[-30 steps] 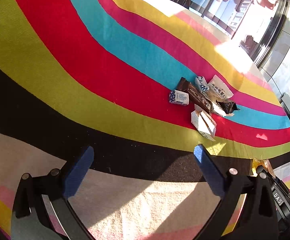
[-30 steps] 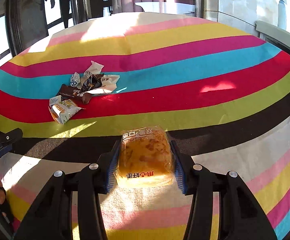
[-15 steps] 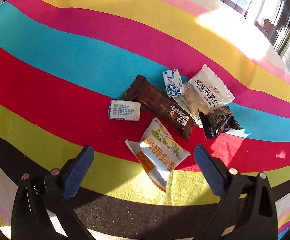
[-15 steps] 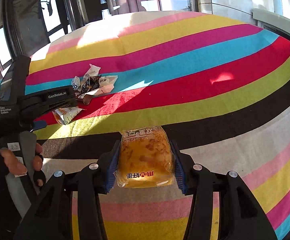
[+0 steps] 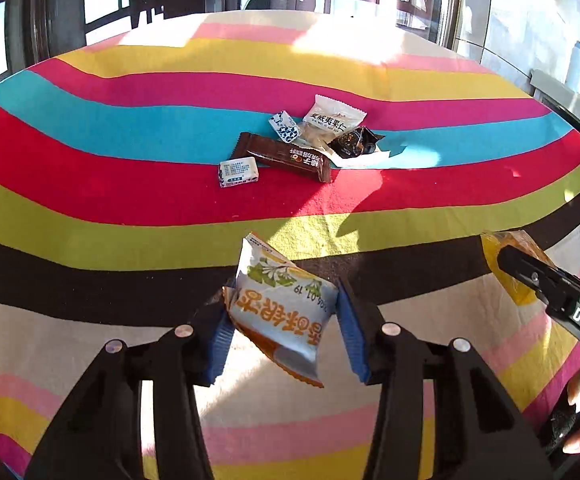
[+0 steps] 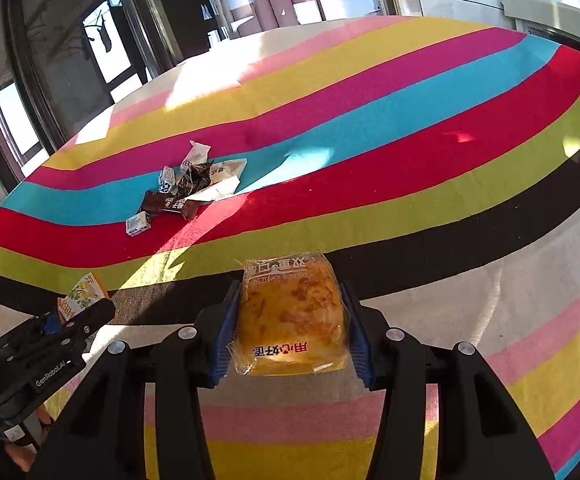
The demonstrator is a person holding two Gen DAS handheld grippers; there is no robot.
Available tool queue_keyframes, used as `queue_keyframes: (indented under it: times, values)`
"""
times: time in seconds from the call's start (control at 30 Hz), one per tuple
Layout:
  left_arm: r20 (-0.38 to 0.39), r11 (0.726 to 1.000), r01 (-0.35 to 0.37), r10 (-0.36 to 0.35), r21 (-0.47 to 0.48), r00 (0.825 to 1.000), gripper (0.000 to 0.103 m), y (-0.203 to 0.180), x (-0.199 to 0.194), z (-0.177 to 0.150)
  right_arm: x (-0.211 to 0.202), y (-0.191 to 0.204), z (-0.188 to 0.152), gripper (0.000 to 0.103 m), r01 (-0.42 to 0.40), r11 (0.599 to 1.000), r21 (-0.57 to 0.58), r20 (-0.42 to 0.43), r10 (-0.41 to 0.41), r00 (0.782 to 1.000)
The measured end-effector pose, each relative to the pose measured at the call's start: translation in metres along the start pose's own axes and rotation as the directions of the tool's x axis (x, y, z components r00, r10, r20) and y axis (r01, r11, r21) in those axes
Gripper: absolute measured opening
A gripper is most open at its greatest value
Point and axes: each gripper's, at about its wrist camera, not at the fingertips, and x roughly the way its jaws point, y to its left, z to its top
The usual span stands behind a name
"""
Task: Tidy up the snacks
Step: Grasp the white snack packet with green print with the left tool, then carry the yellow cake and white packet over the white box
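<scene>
My left gripper [image 5: 284,314] is closing on a white and orange snack packet [image 5: 278,292]; its blue pads press the packet's sides and hold it tilted above the striped cloth. My right gripper [image 6: 290,300] is shut on a clear-wrapped yellow bread [image 6: 290,320]. The left wrist view shows that bread [image 5: 501,258] at its right edge. The orange packet [image 6: 82,292] appears low left in the right wrist view. A pile lies on the red and blue stripes: a brown bar [image 5: 286,156], a small white packet [image 5: 238,172], a blue-white candy [image 5: 286,126], a white nut packet [image 5: 335,118] and a dark wrapper [image 5: 353,142].
A cloth with bright stripes [image 5: 90,200] covers the round table. Windows and dark frames [image 6: 50,60] stand beyond its far edge. A person's fingers [image 5: 577,392] hold the right tool's handle at the lower right of the left wrist view.
My left gripper went forward to the pile with its jaws wide, closed on the white and orange packet and drew it back off the cloth. The right gripper kept still with the bread.
</scene>
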Motion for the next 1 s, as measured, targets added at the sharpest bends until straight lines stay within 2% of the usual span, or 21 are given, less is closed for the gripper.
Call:
queue_keyframes:
  times: [0.1,0.17,0.37,0.57,0.8,1.0]
  values:
    - [0.007,0.997,0.047,-0.047,-0.057,0.999,0.047,0.019,-0.030,-0.024,0.001,0.006,0.000,0.048,0.029,0.999,-0.028,-0.004,-0.029,1.000]
    - [0.008,0.998,0.041,-0.040,-0.049,0.999,0.047,0.024,-0.043,-0.038,-0.004,0.021,-0.005,0.048,0.067,0.993,-0.101,0.003,-0.067,0.998]
    - [0.020,0.997,0.040,-0.039,-0.065,0.999,0.047,0.048,-0.077,-0.066,-0.039,0.070,-0.045,0.047,0.086,0.964,-0.252,0.017,-0.085,0.996]
    - [0.038,0.994,0.074,-0.071,-0.076,0.997,0.048,0.054,-0.105,-0.093,-0.077,0.101,-0.079,0.047,0.106,0.928,-0.356,0.036,-0.099,0.994]
    - [0.056,0.991,0.124,-0.121,-0.057,0.991,0.048,0.044,-0.126,-0.112,-0.108,0.109,-0.098,0.047,0.146,0.910,-0.389,0.064,-0.131,0.989]
    - [0.083,0.986,0.167,-0.167,0.003,0.983,0.048,0.022,-0.151,-0.118,-0.128,0.101,-0.106,0.047,0.153,0.916,-0.372,0.060,-0.141,0.988]
